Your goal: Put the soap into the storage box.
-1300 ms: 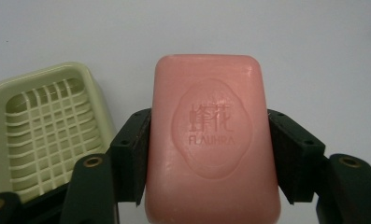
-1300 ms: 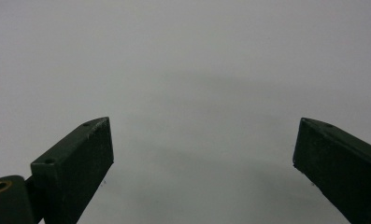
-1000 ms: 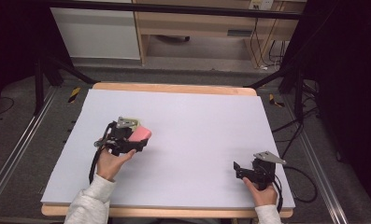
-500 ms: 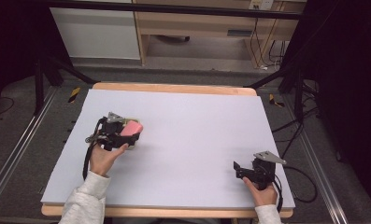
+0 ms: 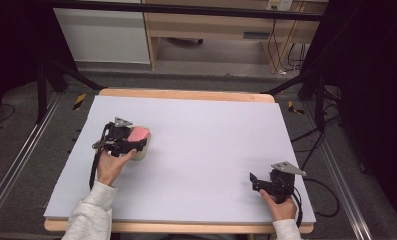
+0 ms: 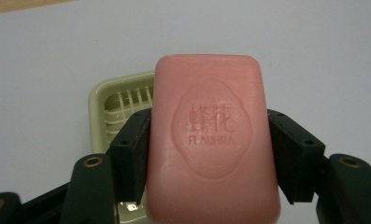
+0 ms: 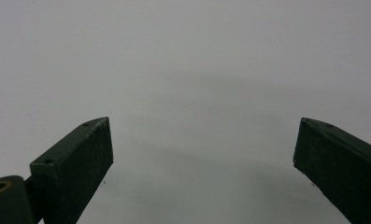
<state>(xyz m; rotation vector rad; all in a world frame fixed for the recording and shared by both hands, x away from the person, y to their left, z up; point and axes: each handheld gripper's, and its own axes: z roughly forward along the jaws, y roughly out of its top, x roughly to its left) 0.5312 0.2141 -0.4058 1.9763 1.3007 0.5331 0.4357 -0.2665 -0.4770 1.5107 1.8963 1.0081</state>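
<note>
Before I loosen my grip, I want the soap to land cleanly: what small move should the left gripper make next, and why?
Probably lower the pink soap bar a little into the pale green soap dish. The left gripper is shut on the bar's sides, the dish sits right beneath and behind it, and the right gripper waits open, far off.

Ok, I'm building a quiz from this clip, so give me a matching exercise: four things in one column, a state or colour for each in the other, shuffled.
1. left tongs
2. right tongs
3. soap bar
4. soap dish

a. pale green, slatted
b. open, nothing between them
c. pink, stamped with lettering
d. shut on the soap bar

Pairs: 1-d, 2-b, 3-c, 4-a
</note>
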